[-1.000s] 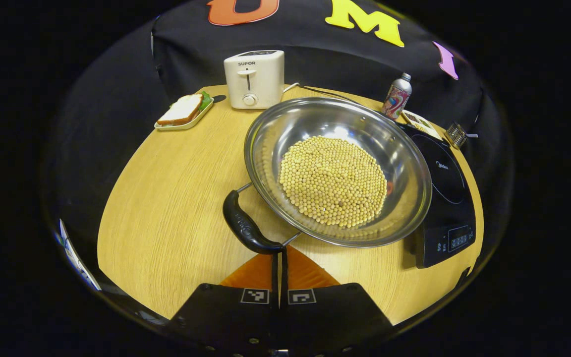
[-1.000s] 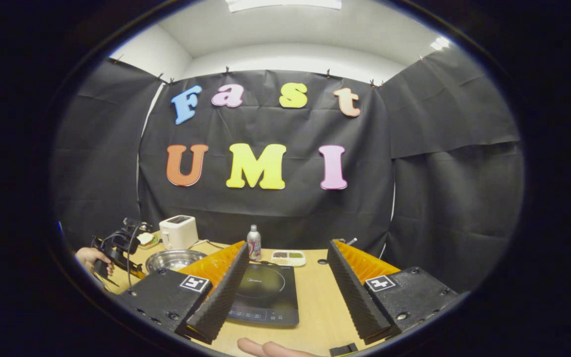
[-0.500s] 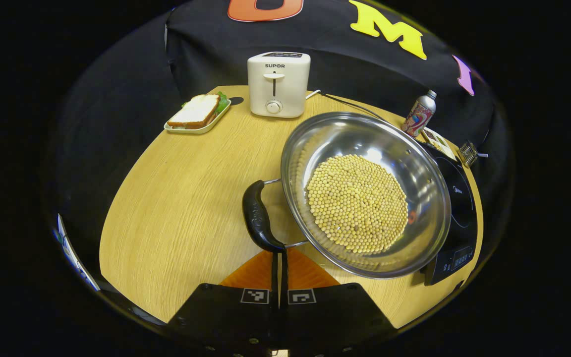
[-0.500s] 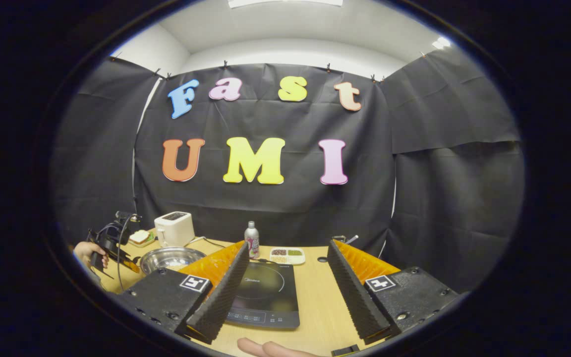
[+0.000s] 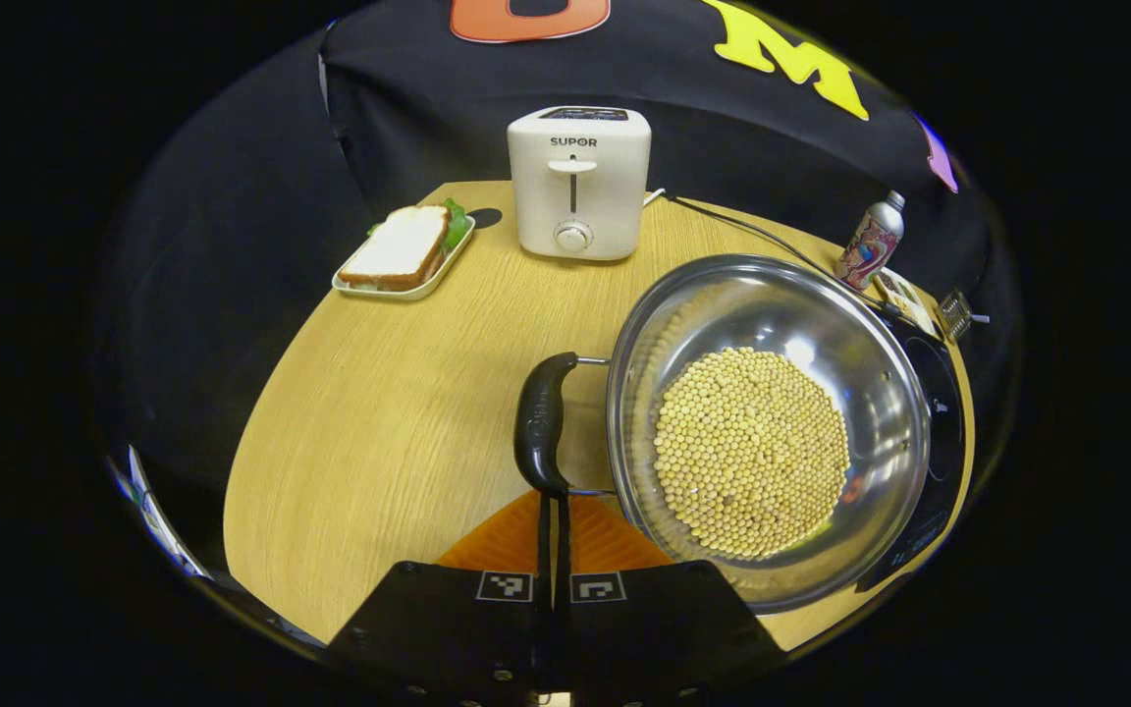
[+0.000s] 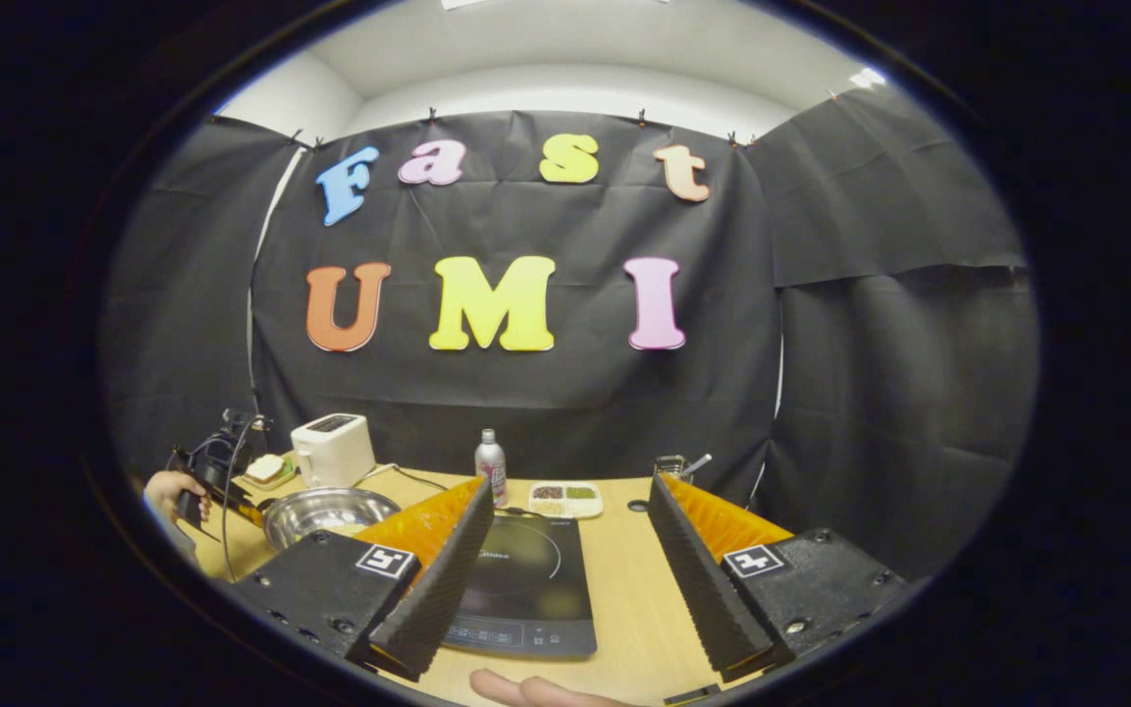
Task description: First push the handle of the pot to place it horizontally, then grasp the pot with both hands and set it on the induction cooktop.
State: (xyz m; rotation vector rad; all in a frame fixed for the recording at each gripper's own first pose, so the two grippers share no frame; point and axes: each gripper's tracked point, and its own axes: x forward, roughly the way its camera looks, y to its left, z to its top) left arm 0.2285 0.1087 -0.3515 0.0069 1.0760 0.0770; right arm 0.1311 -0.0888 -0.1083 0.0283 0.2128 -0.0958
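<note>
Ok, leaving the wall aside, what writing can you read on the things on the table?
"SUPOR": on the front of the toaster, above its lever.
Induction cooktop: a small brand mark and panel markings, too small to read.
Bottle: colourful print, too blurred to read.

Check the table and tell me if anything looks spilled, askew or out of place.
Nothing looks spilled: the beans all lie inside the pot. The one oddity is that the pot's far edge overlaps the induction cooktop rather than sitting squarely on it. The left gripper, shut, touches the near end of the pot handle.
</note>
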